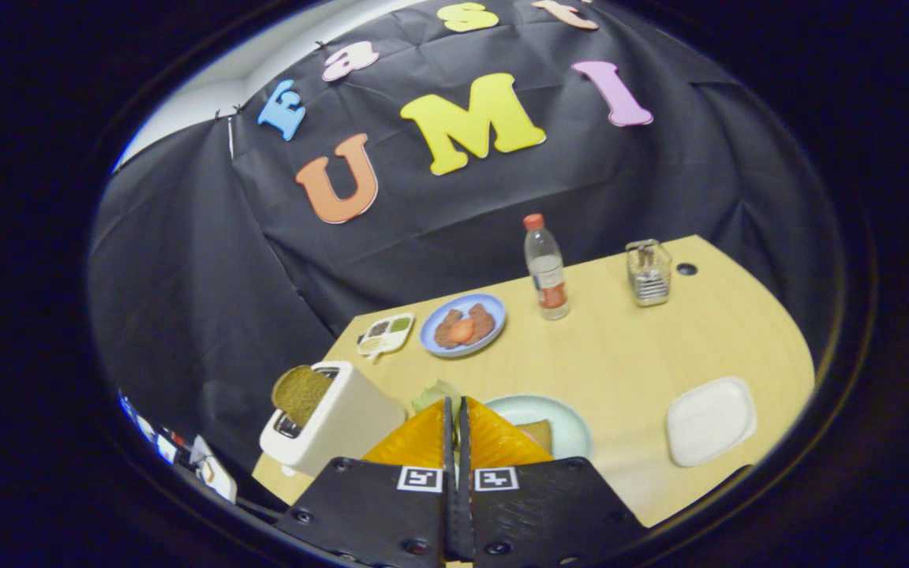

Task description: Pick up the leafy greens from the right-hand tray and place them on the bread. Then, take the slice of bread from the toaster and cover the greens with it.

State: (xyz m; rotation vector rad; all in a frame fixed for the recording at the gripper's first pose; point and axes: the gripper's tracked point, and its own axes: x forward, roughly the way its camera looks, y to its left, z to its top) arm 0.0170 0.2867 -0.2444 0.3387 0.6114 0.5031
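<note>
My gripper [454,404] is shut, and a pale leafy green [432,392] pokes out at its fingertips on the side toward the toaster. The gripper hangs over the table between the white toaster [344,430] and a pale green plate [569,422]. A slice of bread [540,434] lies on that plate, partly hidden behind one finger. Another brown slice of bread [301,392] sticks up out of the toaster slot. Beyond the plate, further from the toaster, lies the white square tray [711,420], with nothing on it.
Further back on the tan table [628,355] stand a blue plate with brown food and an orange ball [462,323], a small sauce tray [385,334], a water bottle [546,268] and a wire holder [649,272]. Black cloth walls close the booth behind.
</note>
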